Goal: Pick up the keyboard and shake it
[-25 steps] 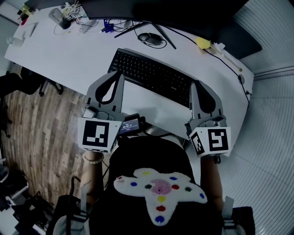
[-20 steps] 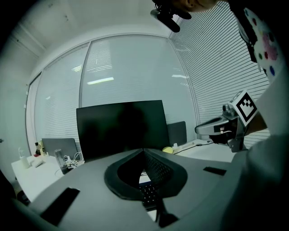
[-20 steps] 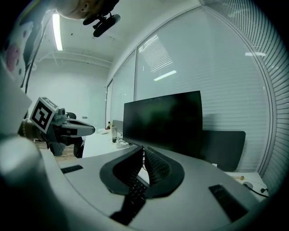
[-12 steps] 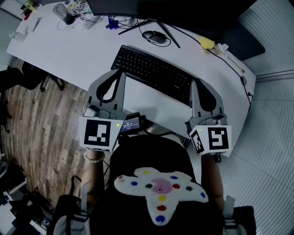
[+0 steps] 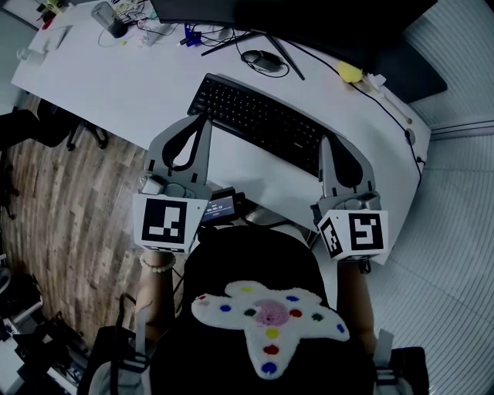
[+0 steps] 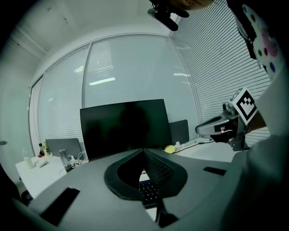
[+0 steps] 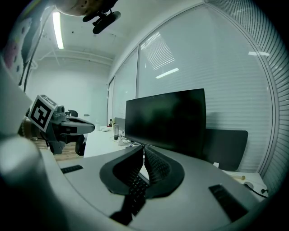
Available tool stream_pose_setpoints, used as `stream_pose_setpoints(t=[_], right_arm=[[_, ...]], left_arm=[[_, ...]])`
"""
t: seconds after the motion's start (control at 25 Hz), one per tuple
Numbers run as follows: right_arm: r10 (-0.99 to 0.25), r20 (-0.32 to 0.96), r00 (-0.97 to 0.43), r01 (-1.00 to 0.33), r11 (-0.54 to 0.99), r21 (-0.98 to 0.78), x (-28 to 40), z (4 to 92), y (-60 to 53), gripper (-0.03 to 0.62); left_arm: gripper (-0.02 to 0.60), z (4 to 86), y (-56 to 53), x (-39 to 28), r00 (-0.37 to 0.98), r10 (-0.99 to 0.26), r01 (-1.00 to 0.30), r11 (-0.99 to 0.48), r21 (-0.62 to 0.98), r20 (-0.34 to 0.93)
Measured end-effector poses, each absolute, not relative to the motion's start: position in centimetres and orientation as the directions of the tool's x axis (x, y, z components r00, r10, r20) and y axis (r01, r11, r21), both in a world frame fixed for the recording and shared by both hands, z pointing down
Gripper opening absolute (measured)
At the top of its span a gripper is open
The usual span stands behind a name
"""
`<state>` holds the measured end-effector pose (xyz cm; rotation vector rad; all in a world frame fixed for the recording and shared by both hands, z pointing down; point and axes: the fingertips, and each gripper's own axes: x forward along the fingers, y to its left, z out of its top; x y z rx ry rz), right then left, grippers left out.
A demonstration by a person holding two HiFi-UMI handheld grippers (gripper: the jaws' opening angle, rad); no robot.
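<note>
You are standing at a large white bench [image 5: 116, 92], which is running slantwise across the head view, with a wood-plank floor [image 5: 69, 200] showing along its left side. A wide dark flat monitor [image 5: 309, 19] is standing at the far edge of the bench, and both gripper views are looking straight at its blank screen. The long black keyboard [image 5: 258, 123] is lying flat on the bench in front of that monitor, between it and you, slanting along with the bench. You are holding the grey left gripper [image 5: 204, 120] just beside the keyboard's near left corner, and its jaws are pressing together with nothing between them; its own view is showing only a few keys through the gap below the closed tips. You are holding the grey right gripper [image 5: 328, 140] at the keyboard's near right end, where its tip is overlapping the last keys in the head view, though no view is showing whether it is touching them. Its jaws are likewise pressing together and pinching nothing. A small black corded mouse [image 5: 262, 60] is sitting beyond the keyboard, near the monitor's foot. A little rounded yellow object [image 5: 349, 72] is resting further right, near the bench's far edge.
</note>
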<state>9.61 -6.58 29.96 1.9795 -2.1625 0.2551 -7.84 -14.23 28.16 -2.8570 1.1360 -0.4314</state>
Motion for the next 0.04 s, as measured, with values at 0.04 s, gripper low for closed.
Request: stream_pose_setpoints(t=[0.04], right_arm=[[-0.961, 0.262, -0.084, -0.996, 0.088, 0.006, 9.59, 30.09, -6.67, 0.040]], left_arm=[[0.017, 28.28, -14.34, -7.85, 0.694, -0.678, -0.668, -0.732, -0.136, 0.243]])
